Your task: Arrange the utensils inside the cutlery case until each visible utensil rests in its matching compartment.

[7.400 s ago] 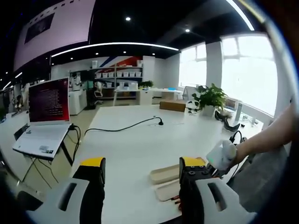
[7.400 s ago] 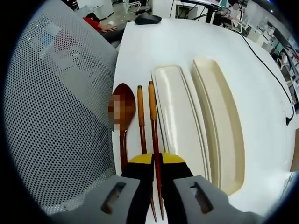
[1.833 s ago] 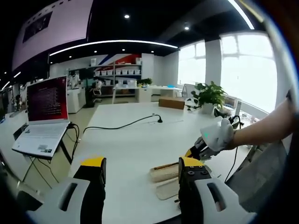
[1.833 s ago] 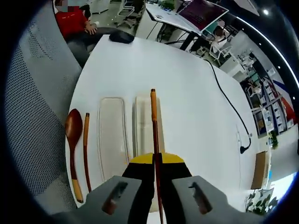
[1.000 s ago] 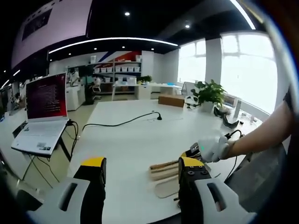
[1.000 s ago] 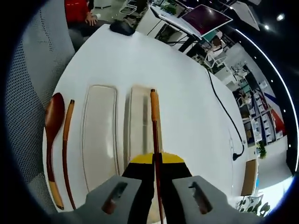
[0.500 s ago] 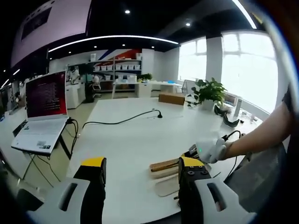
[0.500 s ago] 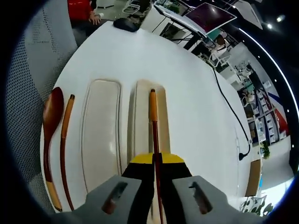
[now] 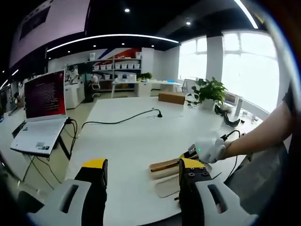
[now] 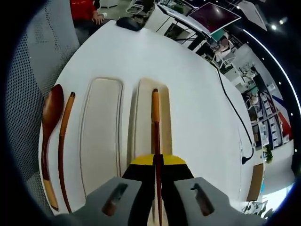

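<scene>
Our right gripper (image 10: 156,162) pinches a chopstick (image 10: 155,127) over the case (image 10: 141,122); we lower it flat before releasing. Left gripper (image 9: 141,172) hangs wide, empty.

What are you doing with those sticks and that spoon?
A person is sorting wooden utensils into a cutlery case on a white table. The right gripper is shut on one chopstick, holding it over the right case half. The left case half holds nothing. The other chopstick and the spoon lie on the table beside the case. The left gripper is open and holds nothing.
</scene>
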